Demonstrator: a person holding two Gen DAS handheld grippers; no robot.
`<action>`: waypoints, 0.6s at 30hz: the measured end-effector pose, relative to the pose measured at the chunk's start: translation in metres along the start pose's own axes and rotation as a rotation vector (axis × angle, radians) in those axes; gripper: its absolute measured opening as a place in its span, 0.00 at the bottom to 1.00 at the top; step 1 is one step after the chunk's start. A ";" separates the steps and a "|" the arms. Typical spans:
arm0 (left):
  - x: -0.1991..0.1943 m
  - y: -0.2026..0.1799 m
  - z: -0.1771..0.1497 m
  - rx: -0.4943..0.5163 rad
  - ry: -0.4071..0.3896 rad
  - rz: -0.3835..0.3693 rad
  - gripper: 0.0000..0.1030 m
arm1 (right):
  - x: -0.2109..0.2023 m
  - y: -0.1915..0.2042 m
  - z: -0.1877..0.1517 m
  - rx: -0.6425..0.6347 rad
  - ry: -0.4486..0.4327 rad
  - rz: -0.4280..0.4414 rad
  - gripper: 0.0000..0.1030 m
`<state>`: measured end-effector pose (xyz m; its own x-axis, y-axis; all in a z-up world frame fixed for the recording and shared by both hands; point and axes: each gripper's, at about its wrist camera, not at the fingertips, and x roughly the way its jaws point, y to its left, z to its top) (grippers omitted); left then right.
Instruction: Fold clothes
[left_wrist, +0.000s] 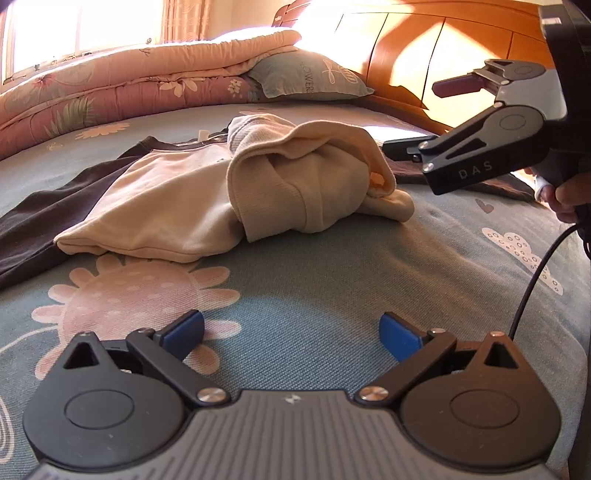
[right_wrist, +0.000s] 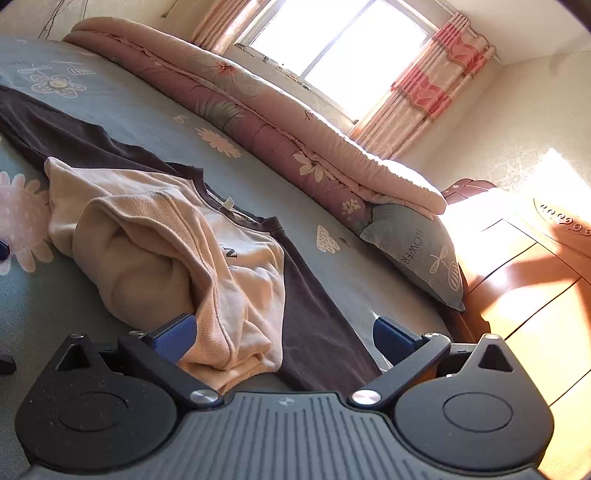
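**Cream shirt bunched on the bed, both grippers spread**

A cream and dark brown shirt (left_wrist: 207, 192) lies crumpled on the blue floral bedsheet (left_wrist: 314, 280). The left gripper (left_wrist: 291, 334) hovers near it, jaws wide, empty. The right gripper (right_wrist: 284, 338) sits over the shirt's edge, jaws spread, clamping nothing.

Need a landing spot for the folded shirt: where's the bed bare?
Bare sheet lies between the left tongs and the cream shirt, and between shirt and rolled quilt. It is crowded around the right tongs, over the bunched hem.
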<state>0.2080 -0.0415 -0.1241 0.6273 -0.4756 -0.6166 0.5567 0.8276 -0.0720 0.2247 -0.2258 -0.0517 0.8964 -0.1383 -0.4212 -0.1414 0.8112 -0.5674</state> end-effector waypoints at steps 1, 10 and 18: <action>0.000 0.000 0.000 -0.001 0.000 -0.001 0.97 | 0.005 0.002 0.005 0.007 0.005 0.004 1.00; -0.001 0.003 0.000 -0.013 -0.007 -0.015 0.98 | 0.050 0.026 0.006 -0.043 0.095 -0.106 1.00; -0.001 0.004 -0.001 -0.016 -0.010 -0.023 0.99 | 0.054 0.058 0.002 -0.213 0.065 -0.149 1.00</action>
<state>0.2091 -0.0378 -0.1244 0.6203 -0.4973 -0.6065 0.5619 0.8213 -0.0987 0.2663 -0.1851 -0.1057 0.8858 -0.2893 -0.3628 -0.1015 0.6422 -0.7598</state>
